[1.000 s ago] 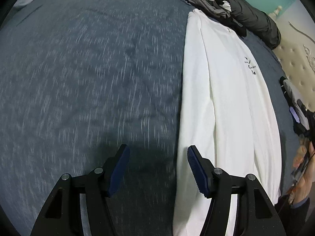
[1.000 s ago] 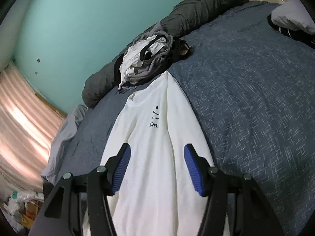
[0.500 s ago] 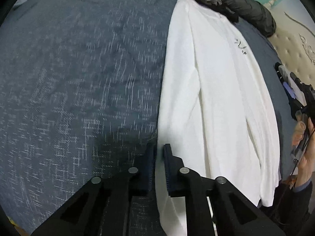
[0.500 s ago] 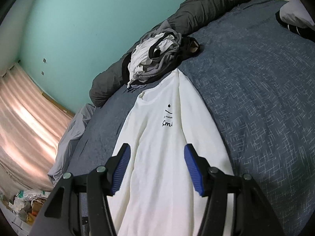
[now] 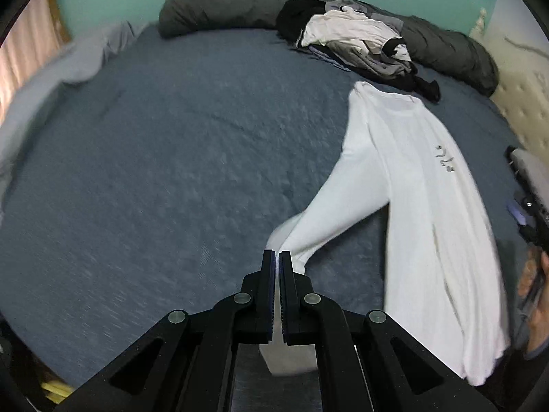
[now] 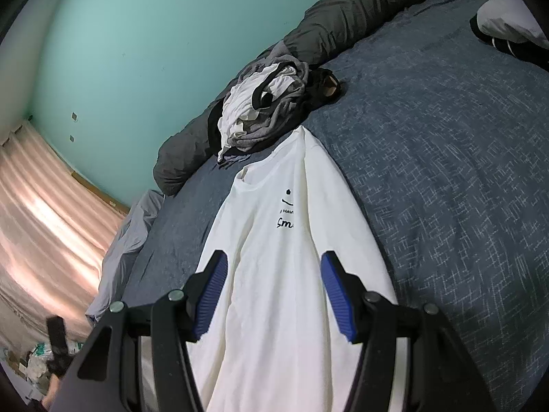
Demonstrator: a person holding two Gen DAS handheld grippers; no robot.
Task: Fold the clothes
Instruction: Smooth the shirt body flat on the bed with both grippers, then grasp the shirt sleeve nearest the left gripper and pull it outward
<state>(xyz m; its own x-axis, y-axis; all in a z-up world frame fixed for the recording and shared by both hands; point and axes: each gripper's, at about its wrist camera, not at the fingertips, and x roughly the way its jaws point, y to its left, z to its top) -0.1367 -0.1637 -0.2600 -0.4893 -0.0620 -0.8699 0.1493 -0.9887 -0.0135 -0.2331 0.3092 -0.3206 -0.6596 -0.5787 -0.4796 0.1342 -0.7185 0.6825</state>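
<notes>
A white long-sleeved shirt [image 5: 429, 185] with small black print lies lengthwise on the blue bedspread [image 5: 171, 171]. My left gripper [image 5: 276, 257] is shut on the end of its near sleeve [image 5: 336, 213] and has drawn the sleeve out to the left, off the shirt's body. In the right wrist view the same shirt [image 6: 274, 274] lies under my right gripper [image 6: 274, 264], which is open and empty above the shirt's middle. The other sleeve is folded along the body.
A heap of unfolded grey, white and black clothes [image 5: 357, 41] lies by the shirt's collar, also in the right wrist view [image 6: 267, 110]. A dark grey bolster [image 5: 219, 10] runs along the teal wall. A pale grey sheet [image 5: 51, 75] lies at the left edge.
My left gripper closed on the shirt's near sleeve, then lifted and pulled it out to the left. My right gripper stayed open and shifted slightly over the shirt.
</notes>
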